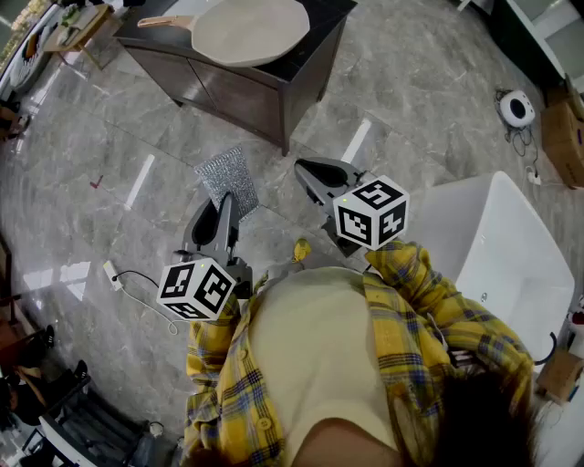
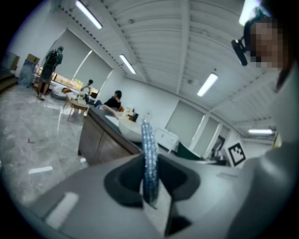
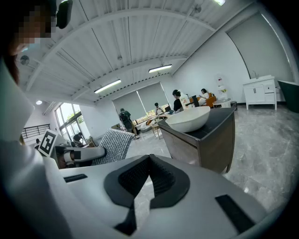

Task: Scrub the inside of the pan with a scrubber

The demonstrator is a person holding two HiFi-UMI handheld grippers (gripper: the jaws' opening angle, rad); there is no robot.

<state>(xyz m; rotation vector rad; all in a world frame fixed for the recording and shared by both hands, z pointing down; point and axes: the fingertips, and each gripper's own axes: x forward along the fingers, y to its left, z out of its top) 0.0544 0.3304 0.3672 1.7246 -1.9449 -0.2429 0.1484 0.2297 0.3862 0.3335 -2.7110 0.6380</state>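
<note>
The pan [image 1: 251,29] is wide and pale, with a wooden handle, and rests on a dark cabinet [image 1: 292,77] ahead of me. My left gripper [image 1: 226,202] is shut on a silver mesh scrubber [image 1: 224,176], held over the floor well short of the cabinet. The left gripper view shows the scrubber [image 2: 149,149] edge-on between the jaws, with the pan [image 2: 127,127] behind it. My right gripper [image 1: 316,170] is beside it, shut with nothing in it. In the right gripper view its jaws [image 3: 149,159] meet at the tips, the pan [image 3: 189,119] is ahead and the scrubber [image 3: 113,144] at left.
A white tub [image 1: 511,264] stands on the marble floor to my right. A white plug and cable [image 1: 114,274] lie on the floor to the left. Tables and chairs [image 1: 78,27] stand at far left, and people [image 3: 177,100] sit in the background.
</note>
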